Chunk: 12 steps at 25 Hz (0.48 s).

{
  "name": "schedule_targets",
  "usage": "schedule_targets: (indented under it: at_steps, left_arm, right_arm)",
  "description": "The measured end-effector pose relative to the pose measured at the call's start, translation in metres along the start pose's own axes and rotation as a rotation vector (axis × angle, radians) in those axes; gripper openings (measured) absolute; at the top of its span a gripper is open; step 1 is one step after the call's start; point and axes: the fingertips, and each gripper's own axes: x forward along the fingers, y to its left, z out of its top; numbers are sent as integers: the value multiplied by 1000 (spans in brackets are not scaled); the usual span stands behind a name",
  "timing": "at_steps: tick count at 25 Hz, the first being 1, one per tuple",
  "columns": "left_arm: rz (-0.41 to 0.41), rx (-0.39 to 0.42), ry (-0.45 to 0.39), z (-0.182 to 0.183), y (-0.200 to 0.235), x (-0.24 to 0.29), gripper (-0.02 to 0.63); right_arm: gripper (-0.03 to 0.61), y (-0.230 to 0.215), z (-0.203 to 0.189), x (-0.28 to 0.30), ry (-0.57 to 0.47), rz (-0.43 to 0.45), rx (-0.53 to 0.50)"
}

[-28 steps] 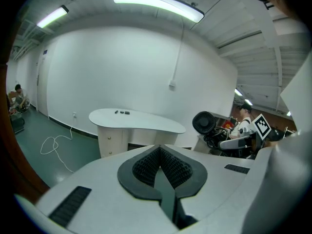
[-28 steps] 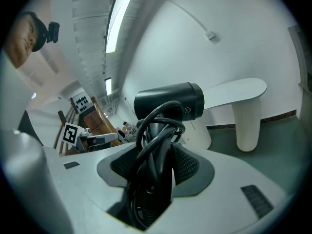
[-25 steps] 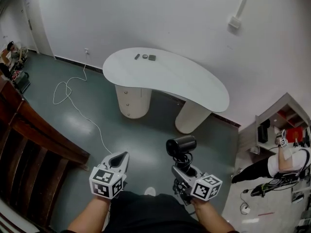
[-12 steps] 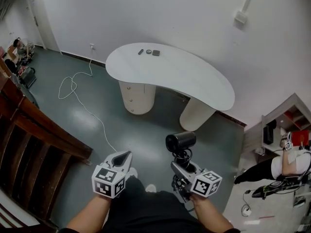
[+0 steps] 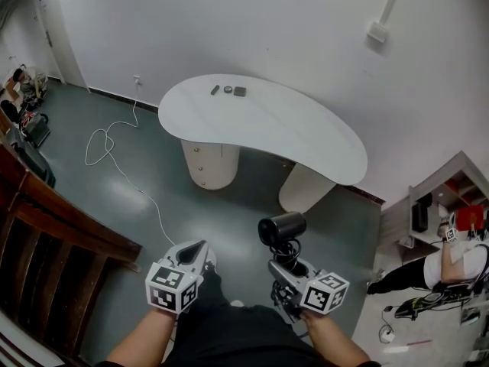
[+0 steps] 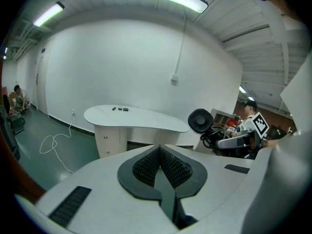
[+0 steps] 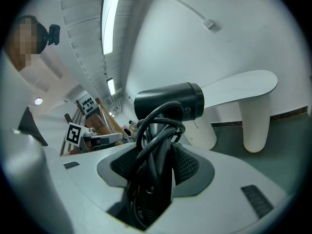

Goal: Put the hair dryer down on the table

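Note:
A black hair dryer (image 5: 281,228) stands upright in my right gripper (image 5: 289,264), which is shut on its handle. The black cord is wound round that handle. In the right gripper view the dryer's barrel (image 7: 168,101) lies crosswise above the pads (image 7: 187,165). My left gripper (image 5: 199,248) is beside it at the same height, shut with nothing in it; its pads (image 6: 146,164) meet. The white kidney-shaped table (image 5: 290,132) stands ahead across the green floor, well apart from both grippers. It also shows as the table (image 6: 141,120) and the table (image 7: 243,87) in the gripper views.
Three small dark items (image 5: 228,90) lie at the table's far left end. A white cable (image 5: 107,147) snakes over the floor to the left. A dark wooden railing (image 5: 53,228) runs at the lower left. A person (image 5: 451,258) and a shelf (image 5: 447,186) are at the right.
The head view has swayed slightly. Both grippers keep their places low in it, and the dryer stays in the right one's grip.

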Motion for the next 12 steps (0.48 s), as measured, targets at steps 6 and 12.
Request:
schedule_targets:
  at_steps: [6,12]
  left_arm:
    - [3,-41,1,24,43,34,11]
    - [-13,-1,12,57,89,70,11]
  right_arm:
    - [196,-19,31,43,7,-12,8]
    - [196,-30,67,95,18,-30,7]
